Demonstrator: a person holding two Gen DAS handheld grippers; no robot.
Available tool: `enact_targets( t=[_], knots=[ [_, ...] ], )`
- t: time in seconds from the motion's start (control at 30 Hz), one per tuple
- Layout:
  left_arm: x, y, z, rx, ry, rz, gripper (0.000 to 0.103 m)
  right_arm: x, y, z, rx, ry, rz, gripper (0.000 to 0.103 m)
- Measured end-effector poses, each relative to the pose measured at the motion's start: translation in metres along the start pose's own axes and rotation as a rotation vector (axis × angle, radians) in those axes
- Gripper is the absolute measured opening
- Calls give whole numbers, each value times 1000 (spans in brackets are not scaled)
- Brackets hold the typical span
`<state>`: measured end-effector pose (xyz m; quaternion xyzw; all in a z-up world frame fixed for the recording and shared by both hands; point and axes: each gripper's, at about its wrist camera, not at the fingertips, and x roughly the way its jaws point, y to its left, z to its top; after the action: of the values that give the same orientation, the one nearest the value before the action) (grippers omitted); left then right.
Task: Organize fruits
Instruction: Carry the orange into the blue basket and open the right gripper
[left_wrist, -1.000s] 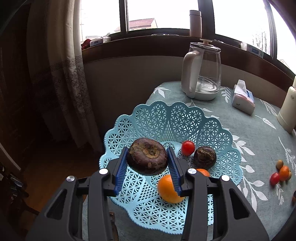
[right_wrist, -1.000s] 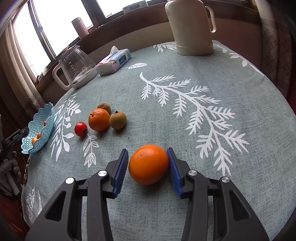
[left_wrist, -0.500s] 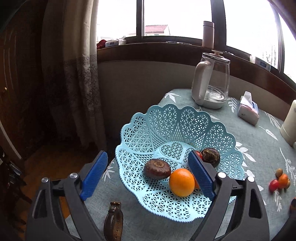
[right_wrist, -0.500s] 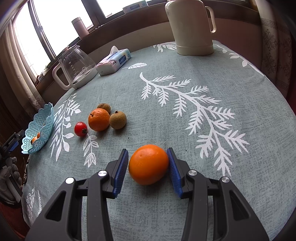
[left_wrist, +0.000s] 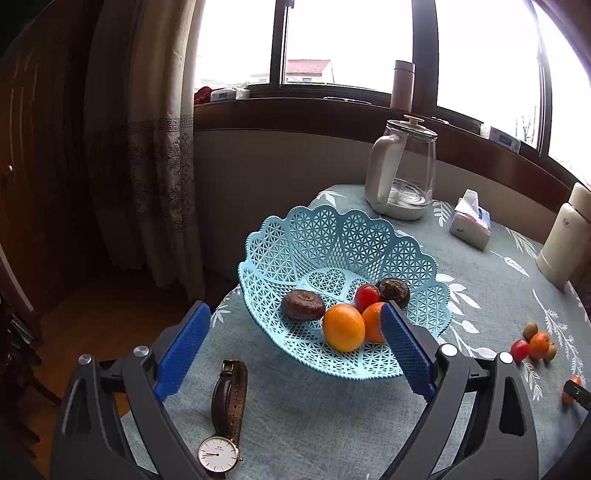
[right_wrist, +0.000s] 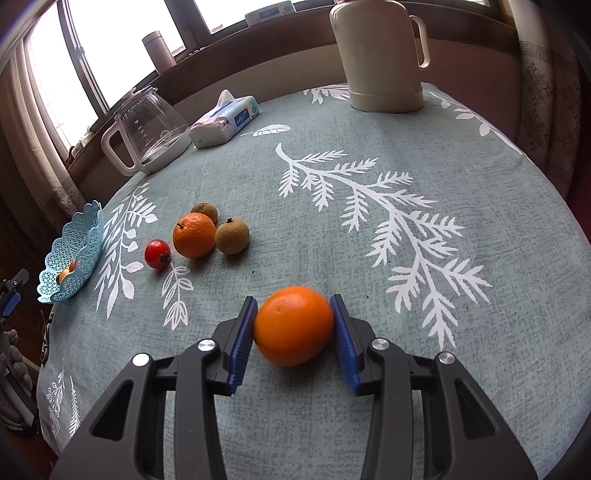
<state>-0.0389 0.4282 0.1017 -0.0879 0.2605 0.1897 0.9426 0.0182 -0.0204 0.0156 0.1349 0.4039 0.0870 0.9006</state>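
A light blue lattice basket (left_wrist: 332, 236) stands near the table's left edge. It holds a dark brown fruit (left_wrist: 303, 304), two oranges (left_wrist: 343, 326), a red tomato (left_wrist: 366, 295) and a second dark fruit (left_wrist: 393, 290). My left gripper (left_wrist: 293, 314) hangs open in front of the basket, holding nothing. My right gripper (right_wrist: 293, 301) is shut on an orange (right_wrist: 293, 332) low over the tablecloth. Beyond it lie a smaller orange (right_wrist: 194, 235), a red tomato (right_wrist: 157, 253) and two brown fruits (right_wrist: 232, 236). The basket (right_wrist: 74, 254) shows at the far left.
A wristwatch (left_wrist: 225, 406) lies on the cloth just before the basket. A glass kettle (left_wrist: 402, 173), a tissue pack (left_wrist: 471, 225) and a white kettle (right_wrist: 380, 55) stand along the far side. The table edge drops to the floor left of the basket.
My left gripper opened, let the dark brown fruit go into the basket, and drew back, bringing the watch into view. The right gripper and its orange have barely moved.
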Motion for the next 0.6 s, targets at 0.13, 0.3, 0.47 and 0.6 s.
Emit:
enact_targets(
  t=[0.13,0.3,0.47,0.6],
  knots=[
    [-7,11,2,-25,-10,-13,95,-3,1,-1,-2,-1,-27,41],
    [-17,24,5,-36,-37,-14,95,-12,0,-5,45,-2,-10,41],
    [-24,34,7,-41,-58,-10,95,-21,24,-2,49,-17,51,41],
    [-24,46,9,-51,-61,6,95,-23,59,7,10,-22,110,41]
  ],
)
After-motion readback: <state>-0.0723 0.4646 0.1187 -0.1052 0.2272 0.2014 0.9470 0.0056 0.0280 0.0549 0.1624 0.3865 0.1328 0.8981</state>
